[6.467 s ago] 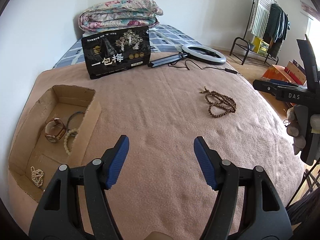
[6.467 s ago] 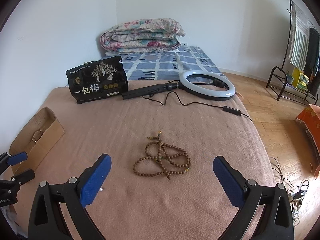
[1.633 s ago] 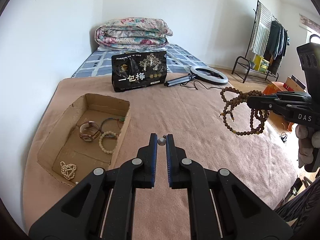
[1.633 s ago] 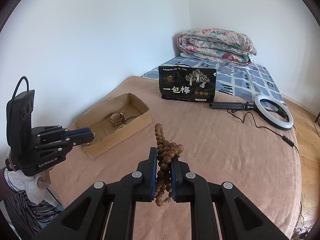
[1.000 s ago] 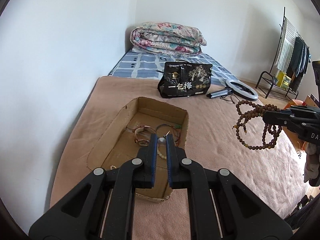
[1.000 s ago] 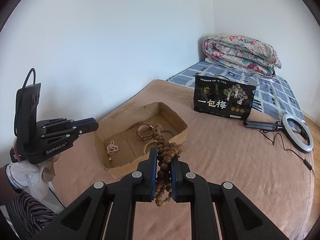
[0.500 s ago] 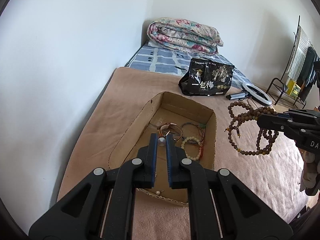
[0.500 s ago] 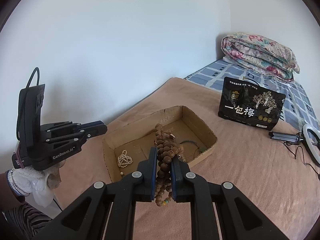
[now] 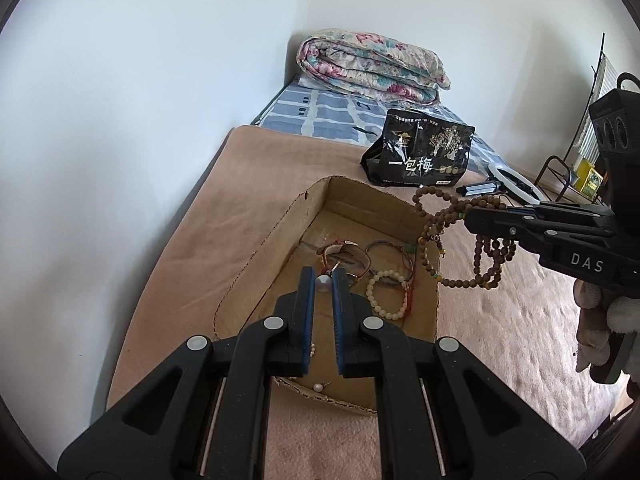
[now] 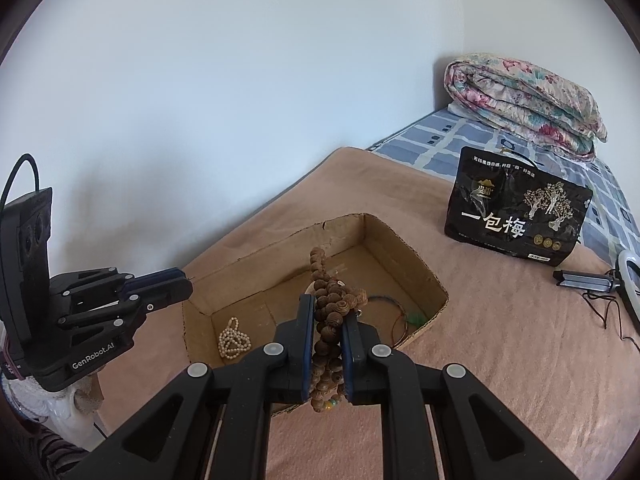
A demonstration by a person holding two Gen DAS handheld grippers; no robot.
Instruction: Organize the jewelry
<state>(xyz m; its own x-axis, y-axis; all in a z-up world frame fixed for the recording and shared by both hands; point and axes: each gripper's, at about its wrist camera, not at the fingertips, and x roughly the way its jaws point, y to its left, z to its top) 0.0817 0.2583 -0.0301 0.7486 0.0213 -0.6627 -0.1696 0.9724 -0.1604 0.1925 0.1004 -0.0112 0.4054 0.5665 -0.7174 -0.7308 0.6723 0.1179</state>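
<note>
An open cardboard box (image 9: pixel 256 264) lies on the pink blanket and also shows in the right wrist view (image 10: pixel 400 244). Inside it are a watch (image 9: pixel 344 254), a white bead bracelet (image 9: pixel 386 292), a thin cord bracelet (image 9: pixel 390 250) and a pearl strand (image 10: pixel 233 343). My left gripper (image 9: pixel 322 282) is shut on a small pearl earring (image 9: pixel 322 283) above the box. My right gripper (image 10: pixel 329 318) is shut on a brown wooden bead necklace (image 10: pixel 330 312), which hangs over the box's right rim in the left wrist view (image 9: pixel 476 248).
A black snack bag (image 9: pixel 420 156) stands behind the box. A ring light (image 9: pixel 512 184) with its cable lies to the right. A folded floral quilt (image 9: pixel 368 66) sits at the back by the wall. A small pearl (image 9: pixel 318 387) lies at the box's near end.
Both grippers moved toward the box. The left one now holds the earring over its inside, and the right one carries the bead necklace to the box's right rim.
</note>
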